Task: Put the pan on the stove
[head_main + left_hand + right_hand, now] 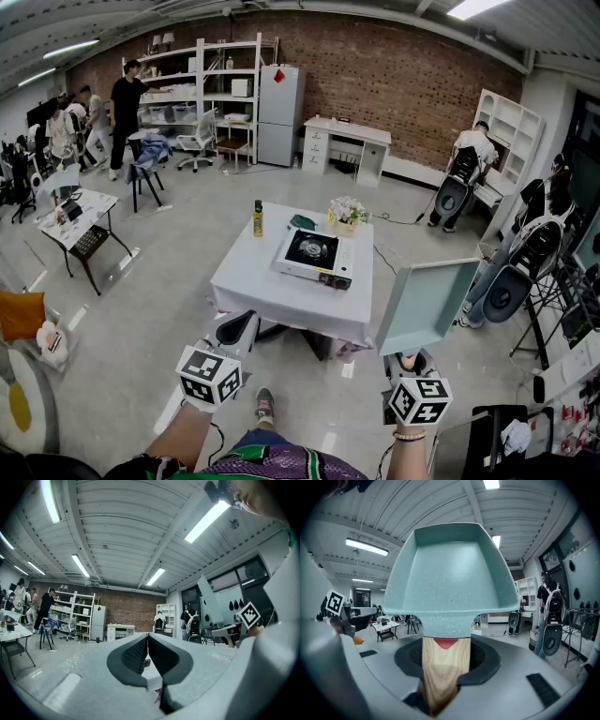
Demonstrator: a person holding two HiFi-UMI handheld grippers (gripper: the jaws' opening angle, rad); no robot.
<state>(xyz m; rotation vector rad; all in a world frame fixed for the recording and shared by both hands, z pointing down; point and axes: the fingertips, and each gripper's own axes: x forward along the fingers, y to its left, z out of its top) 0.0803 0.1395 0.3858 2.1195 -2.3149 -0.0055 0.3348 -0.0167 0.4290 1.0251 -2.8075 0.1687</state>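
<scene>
Pan (450, 573), square, speckled teal, wood-grain handle (443, 672) in right gripper (409, 360).

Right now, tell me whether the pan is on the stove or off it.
Off it. The right claw holds the teal pan by its wooden handle, in the air short of the table; the stove has nothing on its burner.

A square worktop (255, 278) covered with a white cloth stands on the grey floor (159, 281). A single-burner stove (313, 253) sits on its right half, towards the far side. Along the far edge stand a yellow bottle (258, 218) at the left, a small dark green thing (302, 222) in the middle, and a pot of pale flowers (348, 212) at the right.
</scene>
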